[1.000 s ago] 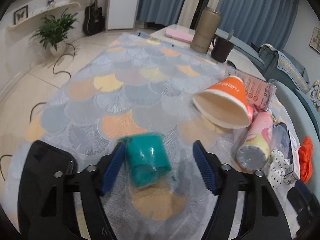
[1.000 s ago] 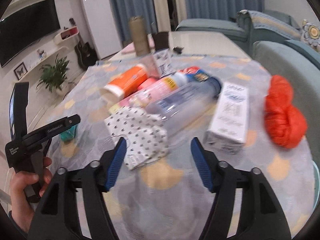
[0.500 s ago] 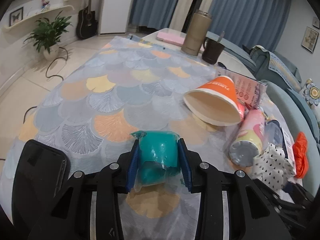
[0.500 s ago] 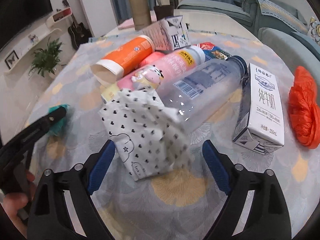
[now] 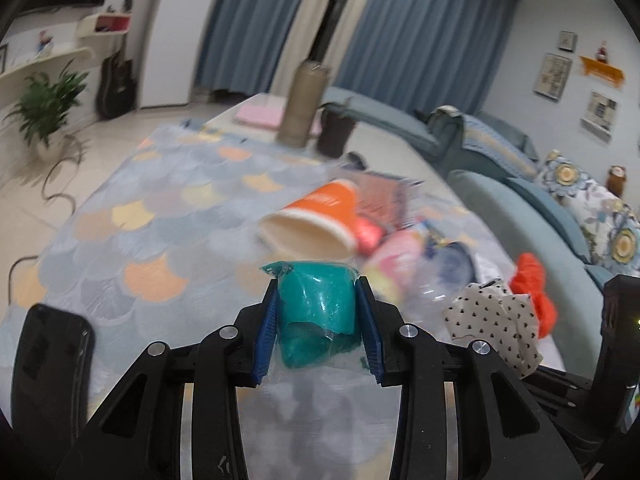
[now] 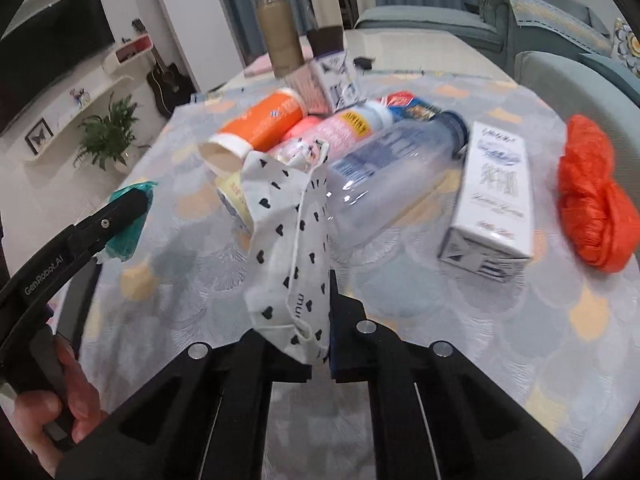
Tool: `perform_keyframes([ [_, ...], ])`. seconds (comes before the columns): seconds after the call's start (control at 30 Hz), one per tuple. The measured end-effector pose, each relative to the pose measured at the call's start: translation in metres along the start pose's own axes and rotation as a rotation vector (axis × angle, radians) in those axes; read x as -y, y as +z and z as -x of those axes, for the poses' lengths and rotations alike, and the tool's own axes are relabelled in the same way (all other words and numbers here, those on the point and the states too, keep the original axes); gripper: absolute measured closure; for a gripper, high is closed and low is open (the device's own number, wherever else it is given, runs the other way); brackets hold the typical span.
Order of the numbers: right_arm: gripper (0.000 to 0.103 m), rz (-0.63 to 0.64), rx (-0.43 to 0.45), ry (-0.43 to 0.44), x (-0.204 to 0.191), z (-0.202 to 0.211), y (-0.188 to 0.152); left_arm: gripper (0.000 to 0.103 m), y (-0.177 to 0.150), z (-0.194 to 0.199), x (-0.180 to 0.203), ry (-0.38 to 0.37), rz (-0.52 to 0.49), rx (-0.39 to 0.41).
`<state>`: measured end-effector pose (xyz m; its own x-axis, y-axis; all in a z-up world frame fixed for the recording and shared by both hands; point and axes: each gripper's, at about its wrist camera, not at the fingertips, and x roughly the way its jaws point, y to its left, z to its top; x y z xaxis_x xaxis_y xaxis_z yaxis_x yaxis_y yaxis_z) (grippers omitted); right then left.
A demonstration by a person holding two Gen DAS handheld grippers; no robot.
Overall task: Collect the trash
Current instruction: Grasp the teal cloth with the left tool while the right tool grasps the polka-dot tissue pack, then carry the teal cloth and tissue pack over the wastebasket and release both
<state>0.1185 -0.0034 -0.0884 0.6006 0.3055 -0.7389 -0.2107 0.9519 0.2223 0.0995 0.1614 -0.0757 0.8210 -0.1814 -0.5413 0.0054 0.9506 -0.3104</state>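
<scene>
My left gripper (image 5: 318,320) is shut on a teal plastic-wrapped roll (image 5: 316,312) and holds it above the table; it also shows in the right wrist view (image 6: 128,220). My right gripper (image 6: 316,332) is shut on a white wrapper with black hearts (image 6: 288,240), lifted off the table; the wrapper also shows in the left wrist view (image 5: 496,320). Behind lie an orange paper cup (image 6: 260,124), a pink bottle (image 6: 340,128), a clear plastic bottle (image 6: 396,168), a white milk carton (image 6: 496,196) and an orange plastic bag (image 6: 592,196).
The table wears a scale-patterned cloth (image 5: 160,216). A tall tan flask (image 5: 304,104), a dark mug (image 5: 334,132) and a pink book (image 5: 260,114) stand at the far end. A small printed carton (image 6: 332,80) lies behind the cup. Blue sofas (image 5: 520,220) run along the right.
My left gripper closed on the teal roll and lifted it. My right gripper moved in, closed on the heart-print wrapper and raised it.
</scene>
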Motion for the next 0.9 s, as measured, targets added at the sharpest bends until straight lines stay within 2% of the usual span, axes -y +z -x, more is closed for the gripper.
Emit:
perform_keyframes([
  [0.2, 0.099, -0.03, 0.079, -0.028, 0.026, 0.047, 0.009, 0.067, 0.012, 0.019, 0.051, -0.093, -0.067, 0.058],
  [0.37, 0.099, -0.081, 0.141, -0.082, 0.068, 0.093, 0.013, 0.067, 0.016, 0.028, 0.1, -0.145, -0.126, 0.084],
  [0.67, 0.099, -0.186, 0.231, -0.221, 0.157, 0.17, 0.002, 0.068, 0.005, 0.034, 0.198, -0.257, -0.255, 0.089],
  [0.9, 0.099, -0.255, 0.244, -0.324, 0.219, 0.206, -0.017, 0.068, -0.011, 0.032, 0.268, -0.334, -0.348, 0.086],
])
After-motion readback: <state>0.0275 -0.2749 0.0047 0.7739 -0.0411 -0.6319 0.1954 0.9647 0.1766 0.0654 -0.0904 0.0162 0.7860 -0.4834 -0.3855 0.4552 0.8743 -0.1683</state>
